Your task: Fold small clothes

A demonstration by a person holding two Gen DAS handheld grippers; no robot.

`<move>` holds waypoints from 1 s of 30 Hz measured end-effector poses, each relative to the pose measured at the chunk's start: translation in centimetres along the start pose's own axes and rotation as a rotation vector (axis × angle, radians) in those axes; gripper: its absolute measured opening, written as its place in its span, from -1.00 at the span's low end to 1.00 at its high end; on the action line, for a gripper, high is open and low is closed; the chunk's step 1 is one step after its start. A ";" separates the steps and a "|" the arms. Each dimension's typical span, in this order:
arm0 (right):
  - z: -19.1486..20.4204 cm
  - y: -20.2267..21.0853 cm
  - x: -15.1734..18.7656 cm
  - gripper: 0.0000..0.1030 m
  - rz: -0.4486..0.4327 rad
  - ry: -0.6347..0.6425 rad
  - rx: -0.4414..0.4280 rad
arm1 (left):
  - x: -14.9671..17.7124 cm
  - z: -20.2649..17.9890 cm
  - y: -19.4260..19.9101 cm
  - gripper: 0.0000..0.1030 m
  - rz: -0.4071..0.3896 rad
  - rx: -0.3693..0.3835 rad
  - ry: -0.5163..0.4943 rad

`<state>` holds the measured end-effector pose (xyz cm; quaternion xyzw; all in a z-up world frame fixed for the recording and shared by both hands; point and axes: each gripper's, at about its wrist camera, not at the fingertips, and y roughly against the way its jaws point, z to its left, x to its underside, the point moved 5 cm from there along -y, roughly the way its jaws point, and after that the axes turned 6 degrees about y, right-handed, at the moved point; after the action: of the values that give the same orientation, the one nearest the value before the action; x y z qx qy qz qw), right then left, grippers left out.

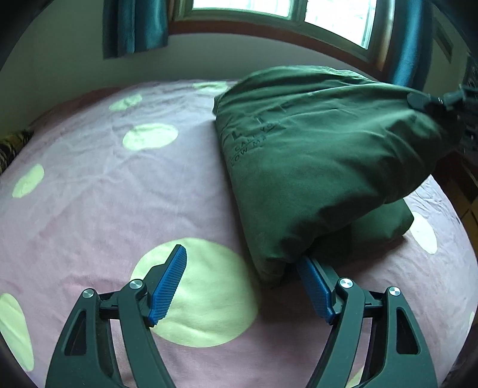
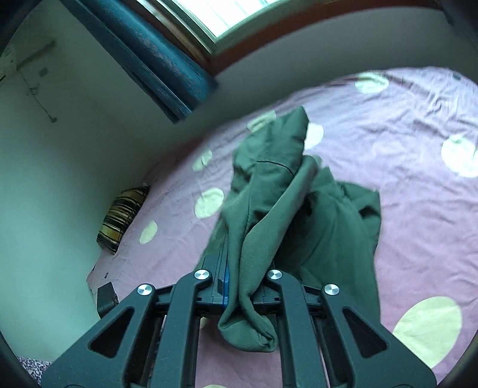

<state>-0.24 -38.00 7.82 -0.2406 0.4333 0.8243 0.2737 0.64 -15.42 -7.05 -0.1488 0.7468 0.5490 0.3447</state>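
A dark green garment (image 1: 313, 155) with printed letters lies partly on the pink bed, its right side lifted. My left gripper (image 1: 242, 262) is open just above the sheet; its right finger (image 1: 313, 283) is tucked under the garment's near corner and its left finger (image 1: 168, 283) is over a green dot. In the right wrist view my right gripper (image 2: 242, 268) is shut on a bunched fold of the green garment (image 2: 269, 215) and holds it above the bed. That gripper shows at the far right of the left wrist view (image 1: 418, 100).
The bed has a pink sheet with pale green dots (image 1: 89, 191). A wall, a window (image 1: 283, 12) and blue curtains (image 2: 143, 56) stand behind it. A striped cushion (image 2: 122, 218) lies at the bed's wall-side edge. A small dark box (image 2: 106, 298) sits near it.
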 end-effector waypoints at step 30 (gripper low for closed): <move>-14.1 -5.2 9.8 -0.82 0.044 -0.371 -0.058 | 0.6 1.0 -4.7 0.48 0.130 0.022 0.029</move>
<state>-1.76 -45.10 -8.53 -0.0825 0.3567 0.8724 0.3238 3.34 -16.08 -11.01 -0.1039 0.7656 0.5599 0.2991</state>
